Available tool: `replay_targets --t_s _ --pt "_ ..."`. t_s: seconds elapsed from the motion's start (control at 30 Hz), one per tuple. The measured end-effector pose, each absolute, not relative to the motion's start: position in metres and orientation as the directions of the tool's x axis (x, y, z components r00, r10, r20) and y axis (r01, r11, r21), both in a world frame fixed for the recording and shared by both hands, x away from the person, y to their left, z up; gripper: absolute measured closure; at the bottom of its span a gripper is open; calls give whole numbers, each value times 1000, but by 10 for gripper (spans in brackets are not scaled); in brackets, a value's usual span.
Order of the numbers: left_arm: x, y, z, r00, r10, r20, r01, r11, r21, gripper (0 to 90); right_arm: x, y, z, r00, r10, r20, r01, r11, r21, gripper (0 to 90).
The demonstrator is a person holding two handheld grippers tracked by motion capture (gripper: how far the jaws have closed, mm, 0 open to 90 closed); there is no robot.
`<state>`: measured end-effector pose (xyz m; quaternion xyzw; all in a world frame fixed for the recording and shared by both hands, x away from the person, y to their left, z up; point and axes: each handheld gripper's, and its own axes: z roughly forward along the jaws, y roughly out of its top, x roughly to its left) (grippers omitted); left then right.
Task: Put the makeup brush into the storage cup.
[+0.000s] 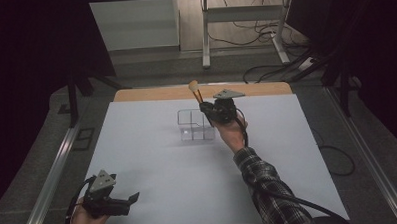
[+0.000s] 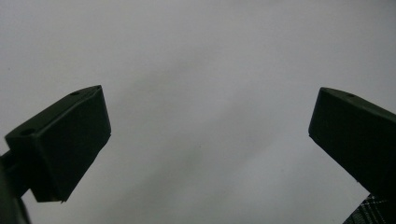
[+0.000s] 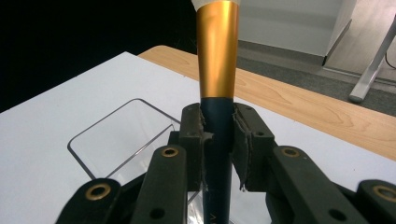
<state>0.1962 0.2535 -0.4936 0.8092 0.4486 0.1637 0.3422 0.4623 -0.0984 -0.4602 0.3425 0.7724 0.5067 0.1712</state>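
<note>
We judge the makeup brush (image 3: 217, 70) to be light and stiff, with a smooth gold ferrule that could slip and soft pale bristles (image 1: 193, 85) that would crush, so the dark handle below the ferrule looks like the right place to hold it. That is where our right hand-held gripper (image 3: 218, 135) pinches it, both pads pressed onto the handle, the brush standing nearly upright with its bristles on top. In the high view the right hand-held gripper (image 1: 210, 113) hangs over the right edge of the clear organizer (image 1: 188, 126) near the far side of the white worktop (image 1: 153, 173). The organizer looks rigid but light, easy to nudge. Our left hand-held gripper (image 1: 125, 203) rests at the near left corner, well apart from the brush, its 2 jaws spread with nothing between them.
</note>
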Motion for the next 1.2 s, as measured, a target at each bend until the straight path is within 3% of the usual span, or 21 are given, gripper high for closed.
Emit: replay_targets --t_s 0.7,0.9,1.2 --pt "196 253 -494 545 837 -40 614 -367 699 0 456 -99 -465 -704 708 50 354 289 890 728" --pt "196 253 -494 545 837 -39 614 -367 699 0 452 -93 -458 -703 711 21 344 314 885 443" --pt "197 253 -494 545 838 -37 613 -368 699 0 454 -90 -452 -707 707 14 345 328 880 206"
